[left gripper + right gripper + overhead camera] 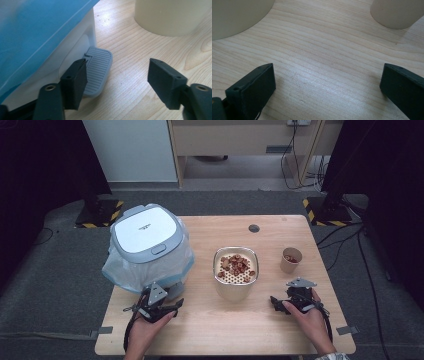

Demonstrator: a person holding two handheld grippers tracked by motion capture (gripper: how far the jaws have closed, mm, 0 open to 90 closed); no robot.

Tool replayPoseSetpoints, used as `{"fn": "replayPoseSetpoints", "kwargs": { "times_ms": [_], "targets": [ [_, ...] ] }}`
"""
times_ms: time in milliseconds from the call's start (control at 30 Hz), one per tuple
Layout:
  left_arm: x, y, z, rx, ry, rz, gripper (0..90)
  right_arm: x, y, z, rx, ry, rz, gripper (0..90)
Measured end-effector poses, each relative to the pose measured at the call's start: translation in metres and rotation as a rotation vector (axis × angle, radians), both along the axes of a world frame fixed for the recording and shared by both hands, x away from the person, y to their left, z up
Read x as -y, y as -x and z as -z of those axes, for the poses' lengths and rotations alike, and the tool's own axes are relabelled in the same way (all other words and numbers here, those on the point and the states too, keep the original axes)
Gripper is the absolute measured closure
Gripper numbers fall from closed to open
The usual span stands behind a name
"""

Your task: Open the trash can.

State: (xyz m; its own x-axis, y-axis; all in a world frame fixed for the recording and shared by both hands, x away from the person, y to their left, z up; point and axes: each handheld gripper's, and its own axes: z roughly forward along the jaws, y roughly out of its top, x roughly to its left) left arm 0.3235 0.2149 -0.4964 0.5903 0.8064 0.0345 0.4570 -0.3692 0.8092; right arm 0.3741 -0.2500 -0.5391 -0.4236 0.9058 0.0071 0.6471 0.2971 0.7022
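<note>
The pedal bin [149,246], lined with a pale blue bag [116,270], is seen at the left of the wooden table [210,330] with its lid [145,232] shut flat, so the work is judged to be at its beginning: nothing has been tipped into it, and its grey ribbed foot pedal [97,71] is not yet pressed. In the left gripper view the pedal is found low at the foot of the bin's white wall, projecting onto the table. The left gripper [117,75] is held just in front of it with its jaws spread wide and nothing between them; the pedal lies partly behind the left-hand jaw and partly in the gap, near but apparently not touched, though contact cannot be ruled out.

Further right, at the table's middle, a cream container [235,279] with a perforated insert is seen, and reddish-brown pieces [237,264] are piled in it. They are judged to be what remains to be emptied once the lid is raised. A small paper cup [291,259] stands beyond it, with a few similar pieces inside.

At the right, the right gripper [327,85] is rested low over bare wood, its jaws wide apart and empty, well apart from the bin, with the container and cup ahead of it.
</note>
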Motion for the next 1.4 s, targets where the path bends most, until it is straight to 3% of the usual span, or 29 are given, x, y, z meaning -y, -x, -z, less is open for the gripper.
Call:
{"fn": "replayPoseSetpoints", "kwargs": {
  "times_ms": [100, 367, 667, 900, 1200, 1333, 1400],
  "targets": [
    [0.002, 0.001, 0.0, -0.007, 0.006, 0.015, 38.7, 0.0, 0.0, 0.0, 0.002, 0.002, 0.0, 0.7],
    [0.009, -0.001, 0.001, -0.027, -0.028, 0.045, 59.8, 0.001, 0.001, 0.0, 0.0, -0.002, -0.002, 1.1],
    [0.006, -0.009, 0.003, -0.022, -0.008, 0.015, 75.6, 0.001, 0.002, 0.0, 0.004, 0.001, -0.003, 1.1],
    [0.005, -0.015, 0.006, -0.007, -0.043, -0.008, 86.1, 0.001, 0.002, 0.0, 0.005, 0.001, -0.001, 1.0],
    [0.007, -0.02, 0.011, -0.008, -0.074, -0.022, 87.1, 0.001, 0.003, 0.0, 0.002, -0.001, -0.002, 1.0],
    [0.009, -0.018, 0.011, 0.02, -0.103, -0.027, 86.2, 0.002, 0.003, 0.0, 0.0, 0.0, -0.007, 1.0],
    [0.008, -0.018, 0.01, 0.031, -0.098, -0.037, 86.0, 0.002, 0.003, 0.0, 0.0, 0.002, -0.009, 0.9]
  ]
}}
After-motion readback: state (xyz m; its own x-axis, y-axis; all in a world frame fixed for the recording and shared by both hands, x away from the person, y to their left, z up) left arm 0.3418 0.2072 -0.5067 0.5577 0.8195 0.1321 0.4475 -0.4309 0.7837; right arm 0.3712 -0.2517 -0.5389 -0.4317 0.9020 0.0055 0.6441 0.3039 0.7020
